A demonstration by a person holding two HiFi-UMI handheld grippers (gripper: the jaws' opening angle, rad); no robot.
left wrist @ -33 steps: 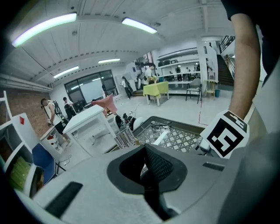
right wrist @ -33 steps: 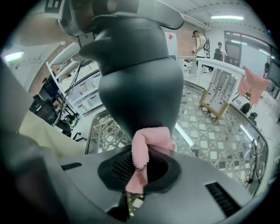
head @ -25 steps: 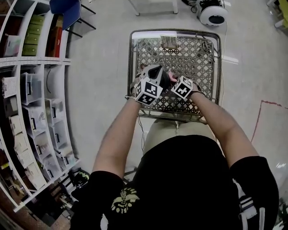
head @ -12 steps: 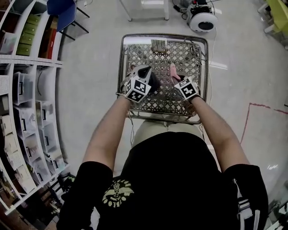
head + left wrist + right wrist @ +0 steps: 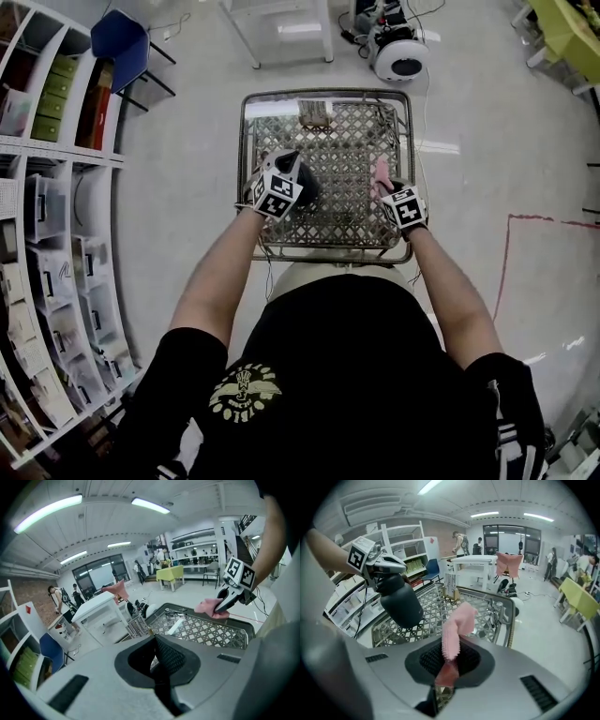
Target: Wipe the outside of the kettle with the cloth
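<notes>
Kettle [image 5: 401, 603] is gripped at its top by the closed left gripper [image 5: 391, 569], over the left side of the wire basket [image 5: 246, 141]. Cloth [image 5: 457, 625] is clamped in the right gripper [image 5: 448, 663], apart from the kettle, at the basket's right edge.

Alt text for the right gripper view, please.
The right gripper has its jaws shut on a pink cloth, which sticks up from between them. Beyond it, the left gripper holds a dark kettle by its top over a metal mesh cart.
</notes>
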